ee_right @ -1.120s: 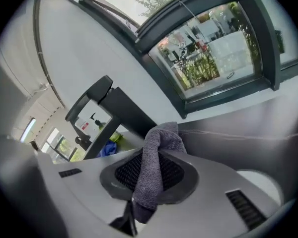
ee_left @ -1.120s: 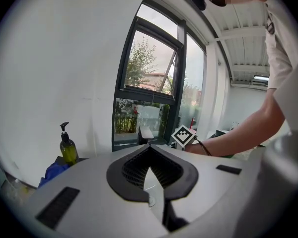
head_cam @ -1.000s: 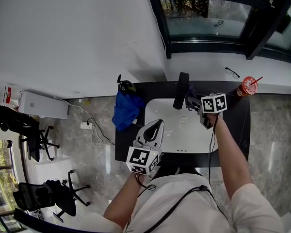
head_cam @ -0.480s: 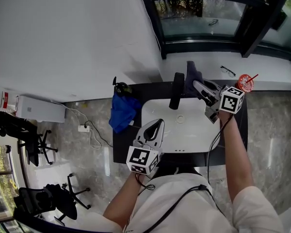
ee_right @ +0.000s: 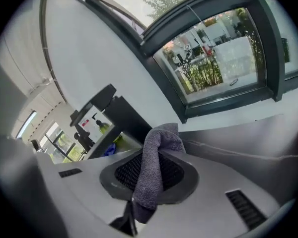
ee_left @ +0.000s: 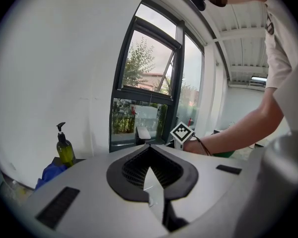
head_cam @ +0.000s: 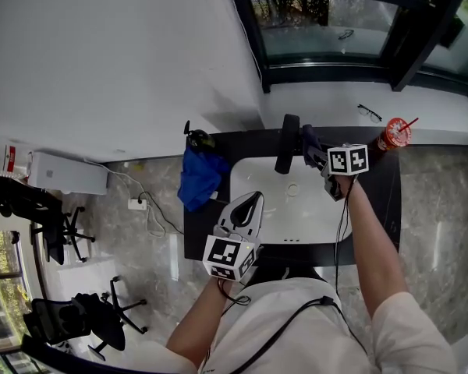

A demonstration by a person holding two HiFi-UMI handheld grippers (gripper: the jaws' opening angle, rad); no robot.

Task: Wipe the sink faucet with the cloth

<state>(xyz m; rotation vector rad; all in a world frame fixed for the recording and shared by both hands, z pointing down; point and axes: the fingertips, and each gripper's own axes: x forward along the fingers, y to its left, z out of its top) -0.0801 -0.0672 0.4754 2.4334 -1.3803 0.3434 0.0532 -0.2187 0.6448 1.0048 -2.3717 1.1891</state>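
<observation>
A white wall (head_cam: pixel 101 53), dark-framed window (head_cam: pixel 327 14), grey marble floor (head_cam: pixel 441 232), black office chairs (head_cam: pixel 93 312) lower left.

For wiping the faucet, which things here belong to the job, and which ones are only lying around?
For the job: grey cloth, black faucet, white sink.
Lying about: soap bottle, blue fabric bundle, glasses, red cup with straw.

Head view from high above, steeply down on the sink (head_cam: pixel 304 213).
Riding left gripper (head_cam: pixel 253 198) and right gripper (head_cam: pixel 312 150), close along the jaws, toward the window (head_cam: pixel 320 22) shared by all three.
</observation>
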